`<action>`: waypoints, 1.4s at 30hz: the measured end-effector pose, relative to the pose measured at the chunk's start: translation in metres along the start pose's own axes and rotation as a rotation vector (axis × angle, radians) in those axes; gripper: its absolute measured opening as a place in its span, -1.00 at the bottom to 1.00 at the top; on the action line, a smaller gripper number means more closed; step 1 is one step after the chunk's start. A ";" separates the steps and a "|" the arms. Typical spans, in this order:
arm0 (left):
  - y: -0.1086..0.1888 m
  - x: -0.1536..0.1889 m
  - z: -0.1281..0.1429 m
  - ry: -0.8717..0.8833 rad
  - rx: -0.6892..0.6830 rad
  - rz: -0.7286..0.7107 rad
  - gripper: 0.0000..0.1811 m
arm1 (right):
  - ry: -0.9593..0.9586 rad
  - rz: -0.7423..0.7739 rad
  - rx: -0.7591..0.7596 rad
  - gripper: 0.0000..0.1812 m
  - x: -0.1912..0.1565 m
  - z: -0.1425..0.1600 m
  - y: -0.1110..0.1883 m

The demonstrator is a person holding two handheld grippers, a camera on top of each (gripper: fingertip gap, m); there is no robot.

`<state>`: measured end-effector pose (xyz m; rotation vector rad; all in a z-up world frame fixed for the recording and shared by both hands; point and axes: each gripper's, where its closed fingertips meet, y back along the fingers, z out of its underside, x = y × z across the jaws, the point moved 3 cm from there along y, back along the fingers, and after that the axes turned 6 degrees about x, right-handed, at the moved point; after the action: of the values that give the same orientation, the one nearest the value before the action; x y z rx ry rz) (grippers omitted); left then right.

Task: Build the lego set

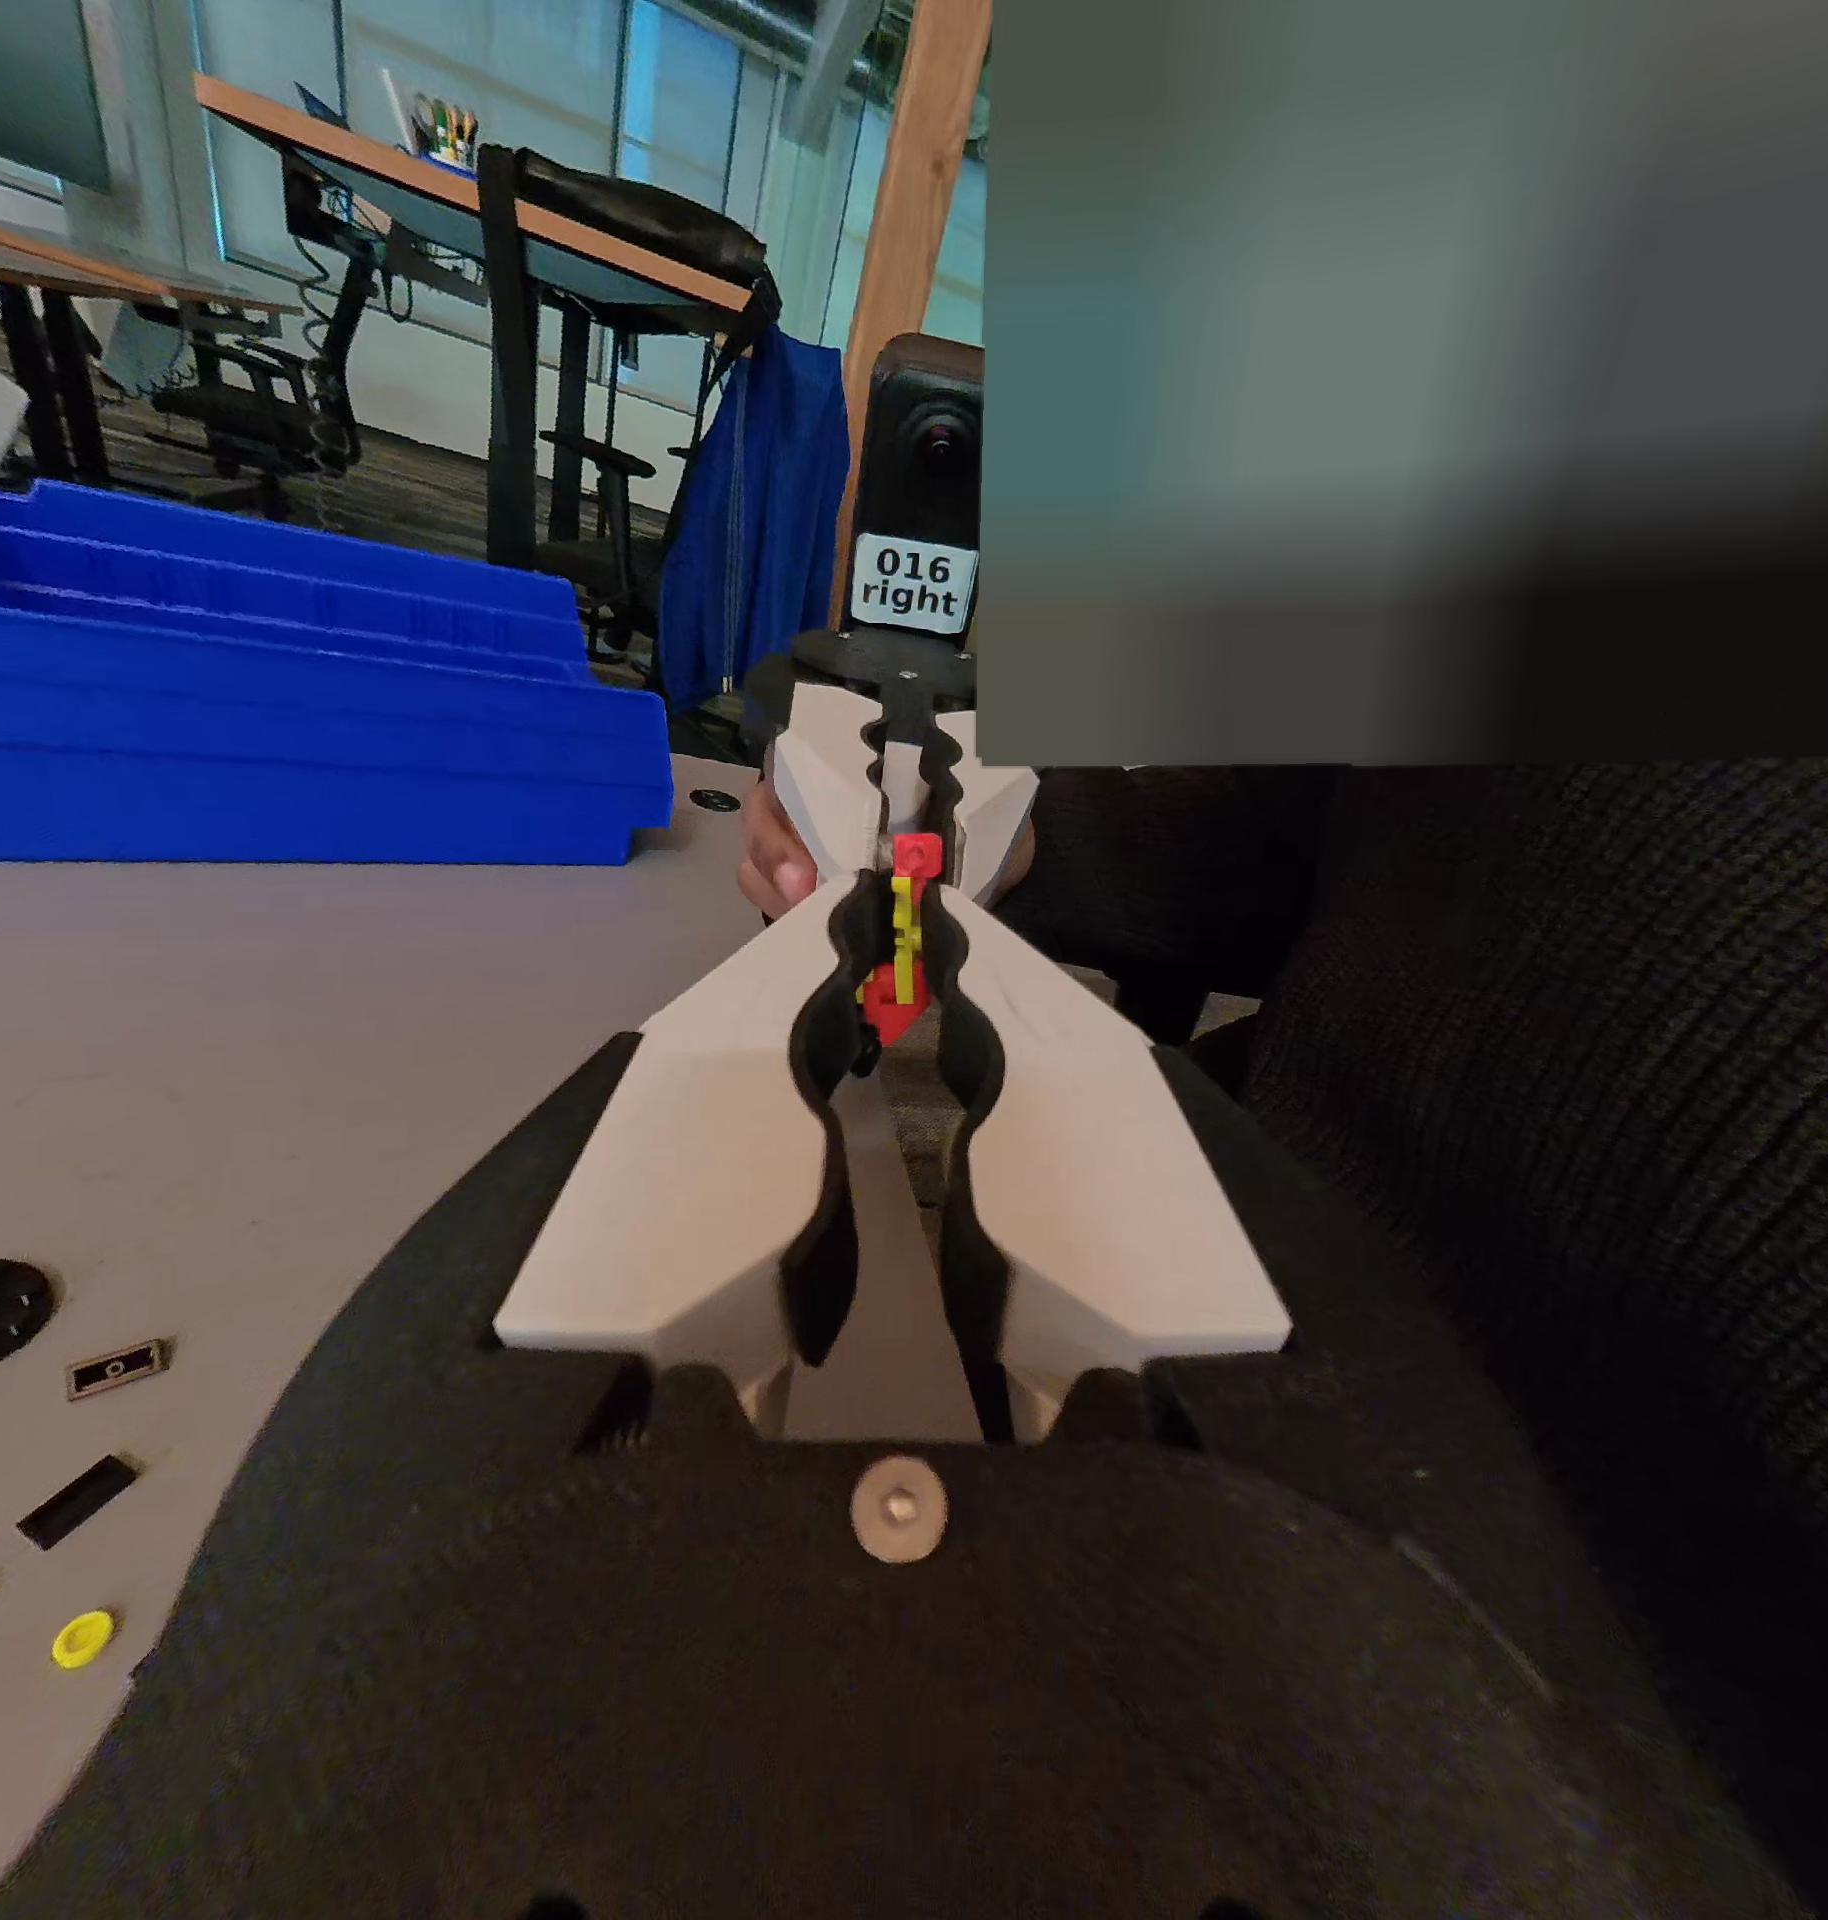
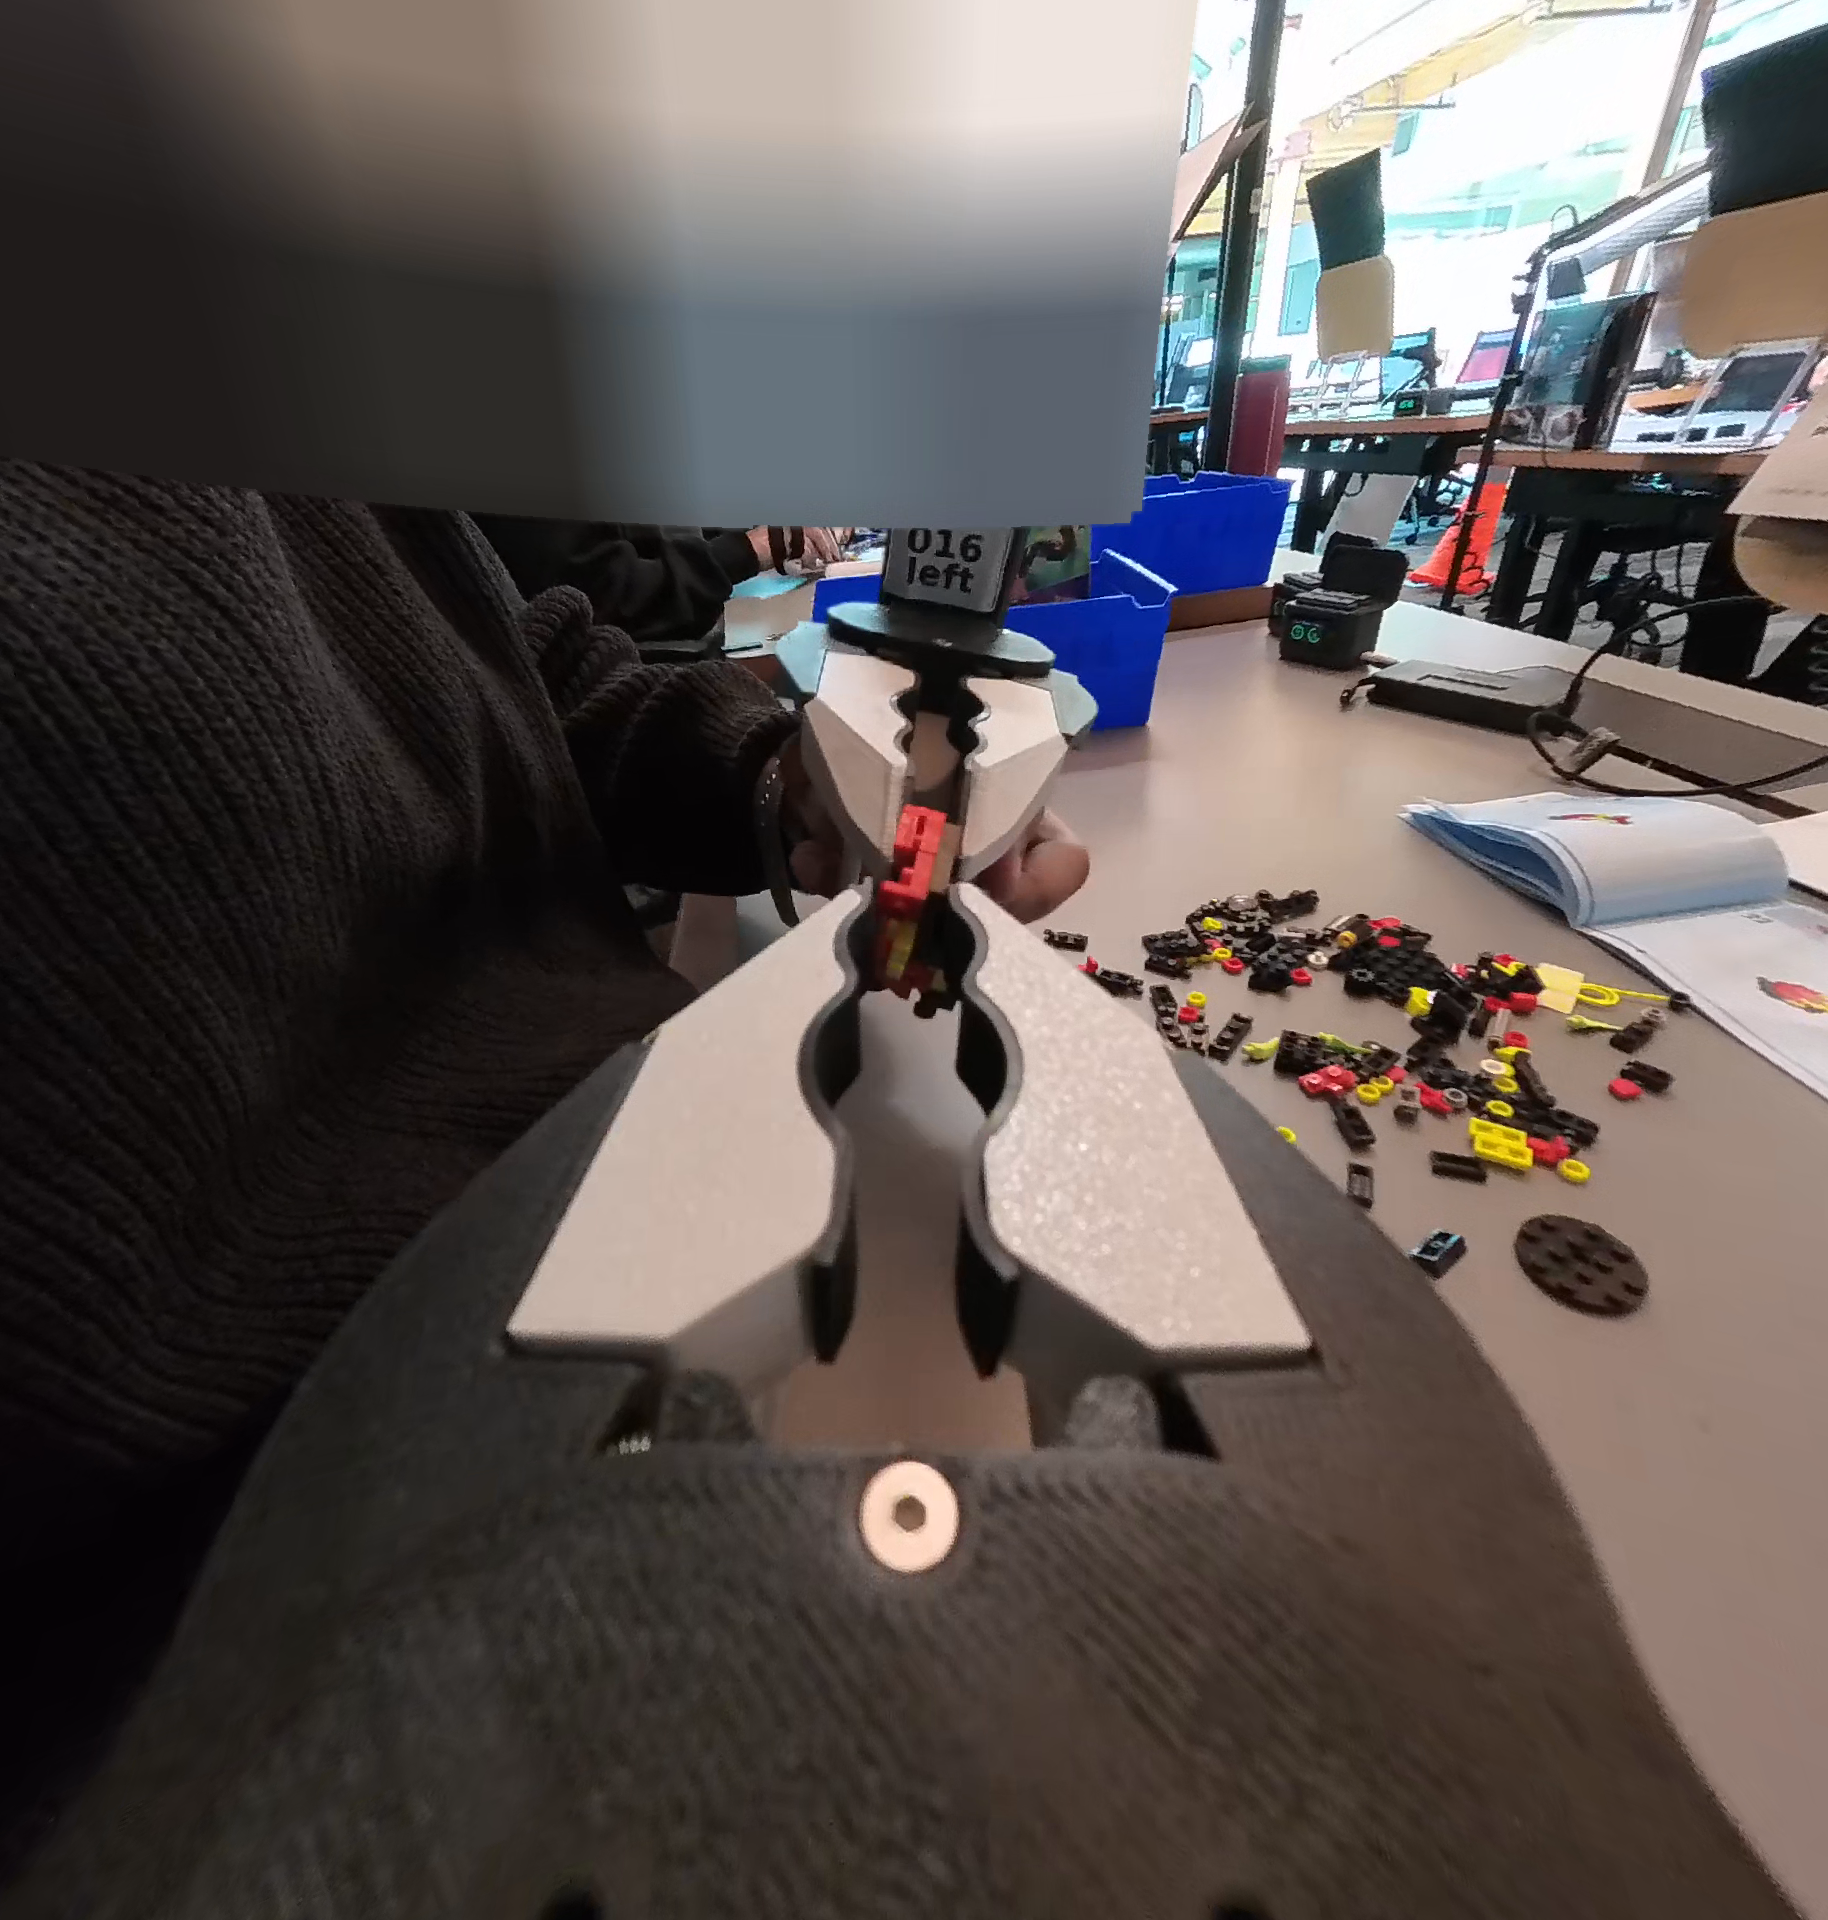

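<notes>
**Two tools pinch one small lego assembly above the counter's edge**

While the two tools faced each other tip to tip, the left tool (image 1: pixel 902 940) was closed narrowly on a small red and yellow lego assembly (image 1: pixel 902 961), which sat between its black wavy pads. The right tool (image 2: pixel 915 961) gripped the same assembly (image 2: pixel 908 914) from the opposite end, its jaws also drawn close around the red, yellow and black pieces. The assembly was held in the air near the person's dark knitted sweater (image 2: pixel 214 883), off the grey counter (image 2: pixel 1253 810).

In the right wrist view, a scatter of loose lego pieces (image 2: pixel 1409 1029) lay on the counter beside an open instruction booklet (image 2: pixel 1616 862), with a round black plate (image 2: pixel 1580 1265) nearer the camera. Blue bins (image 1: pixel 266 707) stood at the counter's far side in the left wrist view, and a small yellow round piece (image 1: pixel 83 1638) lay near the bottom left.
</notes>
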<state>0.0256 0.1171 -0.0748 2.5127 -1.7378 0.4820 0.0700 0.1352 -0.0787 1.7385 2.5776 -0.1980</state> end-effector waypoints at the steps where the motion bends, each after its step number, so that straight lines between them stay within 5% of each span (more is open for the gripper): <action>1: 0.000 0.000 0.000 0.002 0.002 0.001 -0.95 | -0.001 -0.001 0.001 -0.89 0.000 0.000 0.000; 10: 0.000 0.000 0.000 -0.048 -0.008 -0.023 -0.95 | -0.012 0.021 0.016 -0.75 0.002 -0.006 0.002; 18: -0.002 -0.001 0.005 -0.103 -0.043 -0.048 -0.95 | -0.033 0.041 0.006 -0.90 0.003 -0.008 0.002; 42: -0.003 -0.001 0.008 -0.130 -0.055 -0.052 -0.96 | -0.036 0.015 -0.042 -0.92 0.003 -0.004 0.004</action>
<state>0.0297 0.1178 -0.0827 2.5966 -1.6967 0.2700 0.0726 0.1401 -0.0750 1.7235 2.5246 -0.1714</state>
